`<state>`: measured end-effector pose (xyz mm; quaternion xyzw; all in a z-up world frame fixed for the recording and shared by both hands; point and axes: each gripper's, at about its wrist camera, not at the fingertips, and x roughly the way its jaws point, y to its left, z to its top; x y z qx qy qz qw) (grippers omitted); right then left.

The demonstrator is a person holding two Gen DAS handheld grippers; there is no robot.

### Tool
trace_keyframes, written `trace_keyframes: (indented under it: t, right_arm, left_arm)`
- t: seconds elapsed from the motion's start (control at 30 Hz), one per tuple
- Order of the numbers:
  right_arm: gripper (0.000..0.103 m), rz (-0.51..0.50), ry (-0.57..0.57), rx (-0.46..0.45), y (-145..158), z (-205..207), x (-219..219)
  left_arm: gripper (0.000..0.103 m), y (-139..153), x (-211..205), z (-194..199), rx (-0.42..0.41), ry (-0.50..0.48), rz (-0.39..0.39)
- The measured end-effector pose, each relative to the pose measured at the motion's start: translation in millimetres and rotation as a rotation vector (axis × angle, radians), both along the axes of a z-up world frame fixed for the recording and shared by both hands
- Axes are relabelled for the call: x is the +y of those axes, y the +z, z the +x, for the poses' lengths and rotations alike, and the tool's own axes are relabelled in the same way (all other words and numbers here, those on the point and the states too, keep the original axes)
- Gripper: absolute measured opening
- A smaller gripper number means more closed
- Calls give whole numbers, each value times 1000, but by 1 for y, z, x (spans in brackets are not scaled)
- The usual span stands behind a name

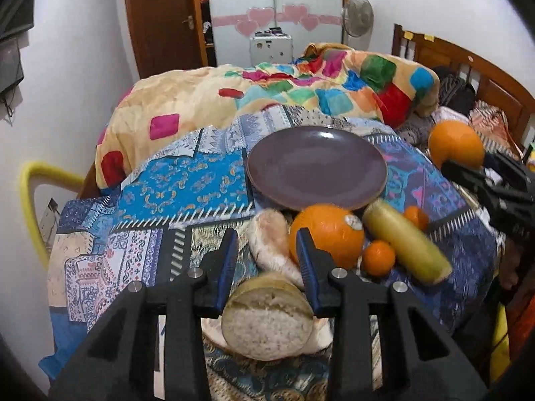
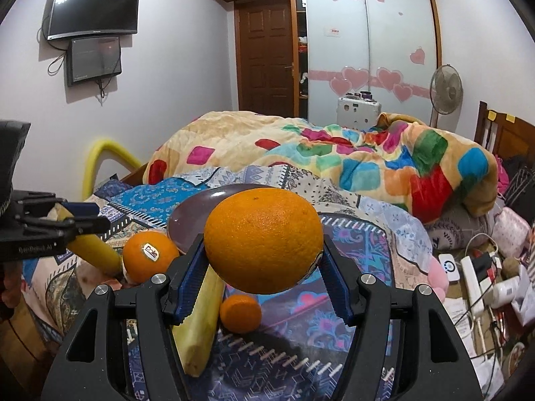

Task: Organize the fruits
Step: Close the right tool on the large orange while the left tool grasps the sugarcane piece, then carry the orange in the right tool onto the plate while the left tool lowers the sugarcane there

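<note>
An empty dark purple plate lies on the patterned bed cover; its rim also shows in the right wrist view. My right gripper is shut on a large orange, held above the bed; it shows at the right of the left wrist view. My left gripper is shut on a thick pale cane-like stick whose cut end faces the camera. In front of the plate lie a stickered orange, two small oranges, a yellowish stick and a pale peeled piece.
A colourful blanket is heaped behind the plate. A wooden headboard stands at the right. A power strip, cables and bottles clutter the bed's right side. A yellow padded rail marks the left edge.
</note>
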<state>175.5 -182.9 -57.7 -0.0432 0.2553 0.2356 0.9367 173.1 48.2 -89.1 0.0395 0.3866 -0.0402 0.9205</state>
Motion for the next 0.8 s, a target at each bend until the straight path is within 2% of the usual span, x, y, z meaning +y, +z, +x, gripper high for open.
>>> trace_keyframes:
  t: [0.13,0.27,0.43,0.53,0.67,0.8]
  right_arm:
    - [61,-12,3,12,-6,0,2]
    - [61,-11,7,30,-10,0,3]
    - [61,-11,10,37,-9,-2,5]
    - [61,-11,12,29,-7,-5,4]
    - [61,-20,13,27,-8,-5,5]
    - [61,-26,9,26,-8,0,6]
  left_arm:
    - [36,-20,8,-16,74,-16,-2]
    - [36,-29,12,-26,92,-29,-32]
    - [40,-37,9,-20,115,-14,16]
    - [40,-50,15,-10,165,4,6]
    - [37,-48,27,-6,146,19,-71]
    - [37,-37,26,-6,97,36,-43]
